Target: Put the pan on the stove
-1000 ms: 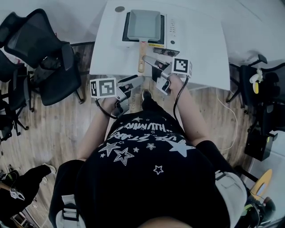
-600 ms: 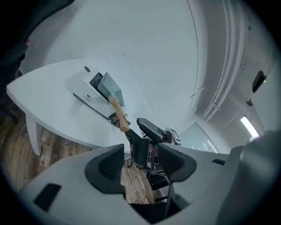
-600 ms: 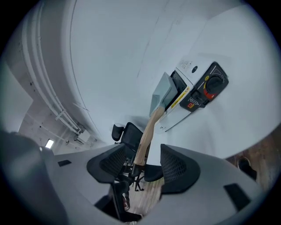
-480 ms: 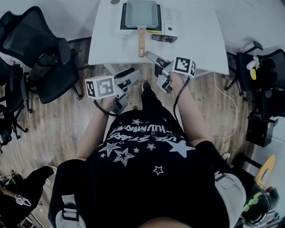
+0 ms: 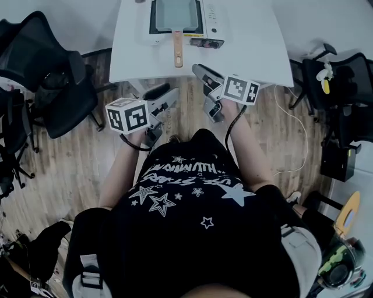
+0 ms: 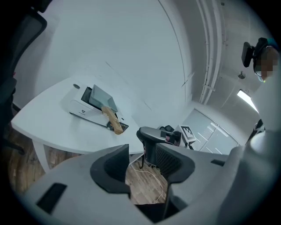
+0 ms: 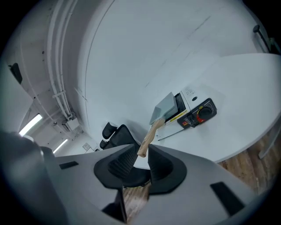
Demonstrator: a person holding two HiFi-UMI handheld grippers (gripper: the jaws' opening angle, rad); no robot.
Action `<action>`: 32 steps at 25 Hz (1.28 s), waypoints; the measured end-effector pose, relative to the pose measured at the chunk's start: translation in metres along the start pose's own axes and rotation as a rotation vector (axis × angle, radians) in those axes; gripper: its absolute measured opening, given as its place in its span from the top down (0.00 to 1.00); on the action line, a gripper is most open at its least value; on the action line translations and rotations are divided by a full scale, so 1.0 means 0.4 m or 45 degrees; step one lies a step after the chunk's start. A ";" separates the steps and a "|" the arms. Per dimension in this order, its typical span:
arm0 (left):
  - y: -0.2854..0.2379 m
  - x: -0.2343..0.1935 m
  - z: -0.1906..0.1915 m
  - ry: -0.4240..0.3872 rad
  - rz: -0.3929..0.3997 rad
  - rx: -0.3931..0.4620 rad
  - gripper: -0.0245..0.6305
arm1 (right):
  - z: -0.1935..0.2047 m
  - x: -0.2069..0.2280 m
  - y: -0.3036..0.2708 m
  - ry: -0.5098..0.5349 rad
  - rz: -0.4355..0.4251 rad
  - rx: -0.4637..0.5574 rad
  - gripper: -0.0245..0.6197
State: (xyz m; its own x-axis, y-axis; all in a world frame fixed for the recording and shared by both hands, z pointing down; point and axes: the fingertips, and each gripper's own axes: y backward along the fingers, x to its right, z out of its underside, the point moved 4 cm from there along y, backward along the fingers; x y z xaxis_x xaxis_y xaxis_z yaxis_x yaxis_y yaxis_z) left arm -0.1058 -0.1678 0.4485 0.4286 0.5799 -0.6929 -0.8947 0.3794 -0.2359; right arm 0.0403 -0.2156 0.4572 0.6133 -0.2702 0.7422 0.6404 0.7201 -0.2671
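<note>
A grey square pan (image 5: 172, 14) with a wooden handle (image 5: 177, 49) sits on the white portable stove (image 5: 208, 23) at the far side of the white table (image 5: 256, 52). Both grippers hang over the floor, short of the table's near edge and apart from the pan. My left gripper (image 5: 166, 107) has wide jaws that are closing, with nothing between them. My right gripper (image 5: 205, 90) has its jaws closing to a narrower gap, also empty. The right gripper view has the pan (image 7: 164, 105) far beyond the right gripper (image 7: 142, 165). The left gripper view has the pan (image 6: 103, 94) beyond the left gripper (image 6: 147, 165).
Black office chairs (image 5: 52, 75) stand left of the table, and more chairs (image 5: 344, 87) stand at the right. A white cable (image 5: 294, 139) lies on the wooden floor. The stove's control knob (image 7: 203, 113) faces the table's near edge.
The person has backed away from the table, so it sits higher in the head view. Both grippers have drawn back from the pan handle's end. The right jaws look narrower.
</note>
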 end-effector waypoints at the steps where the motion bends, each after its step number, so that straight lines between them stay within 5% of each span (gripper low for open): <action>1: -0.003 0.004 0.000 -0.007 0.001 -0.004 0.67 | -0.004 -0.004 0.004 0.014 -0.001 0.004 0.84; 14: -0.039 0.060 0.017 -0.133 -0.165 0.055 0.94 | -0.038 0.013 0.107 0.332 0.124 0.005 0.95; 32: -0.067 0.212 0.176 -0.151 -0.290 0.055 0.95 | 0.052 0.058 0.316 0.380 0.152 -0.023 0.95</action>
State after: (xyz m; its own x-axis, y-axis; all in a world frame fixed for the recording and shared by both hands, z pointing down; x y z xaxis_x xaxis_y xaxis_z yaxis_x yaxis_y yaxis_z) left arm -0.0366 -0.0783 0.4441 0.6327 0.5554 -0.5397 -0.7680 0.5392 -0.3456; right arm 0.1259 -0.1176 0.4533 0.7913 -0.3618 0.4929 0.5622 0.7473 -0.3541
